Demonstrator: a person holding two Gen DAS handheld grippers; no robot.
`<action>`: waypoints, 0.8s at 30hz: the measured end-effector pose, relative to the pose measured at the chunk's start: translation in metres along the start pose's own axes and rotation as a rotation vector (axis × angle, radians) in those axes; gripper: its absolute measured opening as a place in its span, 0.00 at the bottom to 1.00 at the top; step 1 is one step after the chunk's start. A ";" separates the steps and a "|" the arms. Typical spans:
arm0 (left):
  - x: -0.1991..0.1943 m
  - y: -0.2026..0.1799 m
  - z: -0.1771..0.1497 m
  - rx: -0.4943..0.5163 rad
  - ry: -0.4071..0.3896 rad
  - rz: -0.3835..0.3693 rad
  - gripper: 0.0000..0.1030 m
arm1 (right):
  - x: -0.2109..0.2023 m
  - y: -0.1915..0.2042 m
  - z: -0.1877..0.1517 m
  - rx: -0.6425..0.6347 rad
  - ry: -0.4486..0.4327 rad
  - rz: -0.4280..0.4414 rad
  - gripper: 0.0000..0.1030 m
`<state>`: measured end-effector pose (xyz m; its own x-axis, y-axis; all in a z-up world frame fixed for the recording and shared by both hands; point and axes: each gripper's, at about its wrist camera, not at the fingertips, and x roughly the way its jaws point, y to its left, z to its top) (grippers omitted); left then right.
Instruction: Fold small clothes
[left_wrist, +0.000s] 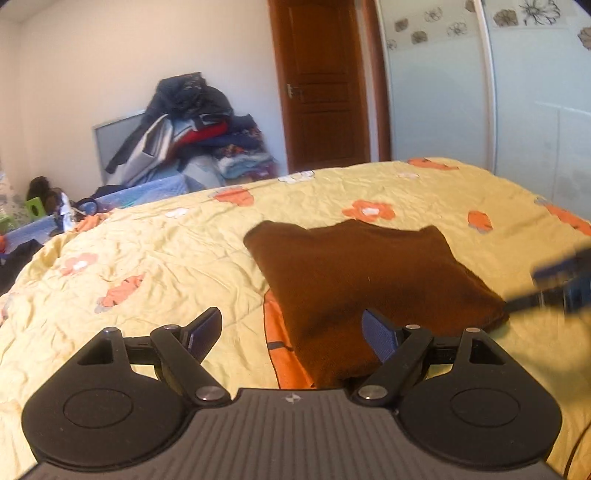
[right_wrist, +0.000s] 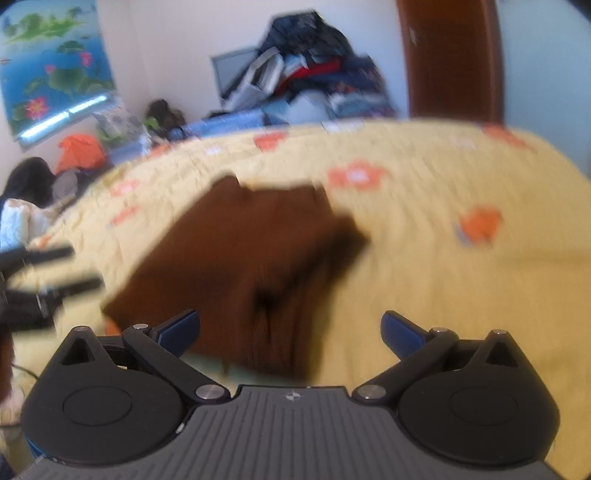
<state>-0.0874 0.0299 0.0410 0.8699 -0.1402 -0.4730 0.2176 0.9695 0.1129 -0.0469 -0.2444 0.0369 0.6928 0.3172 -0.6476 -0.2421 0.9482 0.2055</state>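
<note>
A brown garment (left_wrist: 362, 266) lies folded on the yellow flowered bedspread (left_wrist: 166, 251). My left gripper (left_wrist: 291, 315) is open, its blue pads (left_wrist: 205, 332) apart over the garment's near left edge with nothing pinched. The right wrist view is blurred by motion. There the same brown garment (right_wrist: 251, 236) lies with a fold on its right side. My right gripper (right_wrist: 290, 317) is open over its near edge, empty. Each gripper shows in the other's view: the right gripper (left_wrist: 565, 284) at the garment's right corner, the left gripper (right_wrist: 55, 273) at far left.
A pile of clothes (left_wrist: 195, 125) and a blue bin (left_wrist: 155, 190) stand beyond the bed's far edge by the wall. A brown door (left_wrist: 321, 81) and a pale wardrobe (left_wrist: 480, 92) are behind. More clothes (right_wrist: 33, 192) lie at the bed's left side.
</note>
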 end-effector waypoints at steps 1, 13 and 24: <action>-0.002 -0.001 0.000 -0.011 -0.005 -0.002 0.81 | 0.001 0.001 -0.008 0.011 0.017 -0.006 1.00; -0.020 -0.032 -0.018 -0.059 0.051 0.000 0.97 | -0.023 0.032 -0.032 -0.020 0.013 0.019 1.00; 0.046 -0.024 -0.047 -0.169 0.228 0.055 1.00 | 0.042 0.046 -0.035 -0.095 -0.012 -0.210 1.00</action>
<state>-0.0736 0.0101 -0.0247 0.7521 -0.0560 -0.6567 0.0791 0.9968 0.0056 -0.0528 -0.1878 -0.0059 0.7425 0.1132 -0.6602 -0.1538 0.9881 -0.0035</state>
